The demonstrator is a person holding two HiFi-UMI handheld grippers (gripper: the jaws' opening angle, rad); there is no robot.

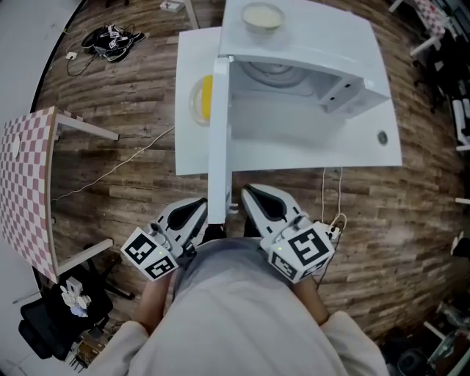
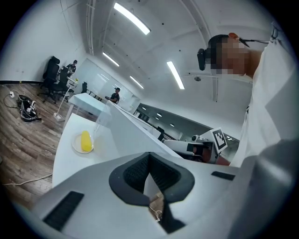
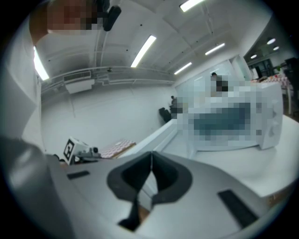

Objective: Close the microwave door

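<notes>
Room: wood-plank floor [image 1: 411, 220], with a white desk [image 1: 345, 147] standing on it.
Microwave [image 1: 323, 37]: on the desk, its open cavity facing the person. The turntable [image 1: 273, 71] shows inside.
Microwave door [image 1: 219, 139]: open, swung out roughly square to the oven front and seen edge-on from the head view. It is hinged at the cavity's left side. Its long axis runs from the oven toward the person, and its free end reaches past the desk's near edge.
Left gripper [image 1: 200, 207]: jaws together with nothing between them, per the left gripper view. The tips lie just beside the door's free end on its left. I cannot tell whether they touch it.
Right gripper [image 1: 250, 192]: jaws together and empty, per the right gripper view. The tips lie just beside the door's free end on its right. Contact is not readable.
Plate [image 1: 200, 99]: on the desk to the left of the door, holding a yellow item [image 2: 85, 141].
Bowl [image 1: 263, 16]: on top of the microwave.
Checkered table [image 1: 26, 183]: well apart, at the far left.
Cables [image 1: 110, 38]: bundled on the floor beyond the desk's left side.
</notes>
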